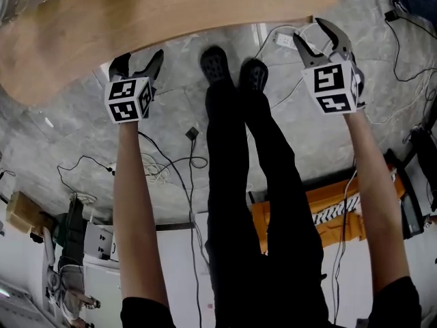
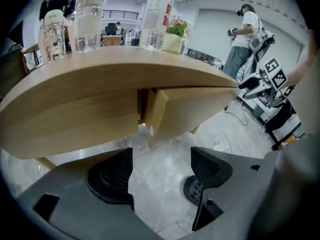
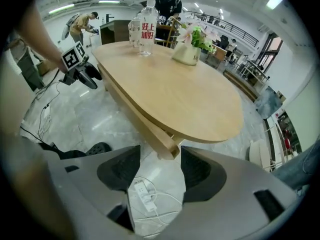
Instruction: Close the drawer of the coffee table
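Observation:
The oval wooden coffee table (image 1: 171, 9) fills the top of the head view. In the left gripper view its drawer (image 2: 192, 106) juts out open from under the top (image 2: 75, 84). My left gripper (image 1: 138, 63) hangs just off the table's near edge, its jaws open with only floor between them (image 2: 161, 169). My right gripper (image 1: 315, 38) is to the right, beside the table's end, also open and empty (image 3: 160, 166). In the right gripper view a wooden edge (image 3: 150, 126) shows under the top (image 3: 190, 99); whether it is the drawer I cannot tell.
A water bottle (image 2: 157, 16), jars (image 2: 87, 21) and a plant pot (image 3: 189, 51) stand on the table. A white power strip (image 3: 142, 196) and cables lie on the grey floor. My black shoes (image 1: 232, 70) stand between the grippers. Another person (image 2: 245, 39) stands far off.

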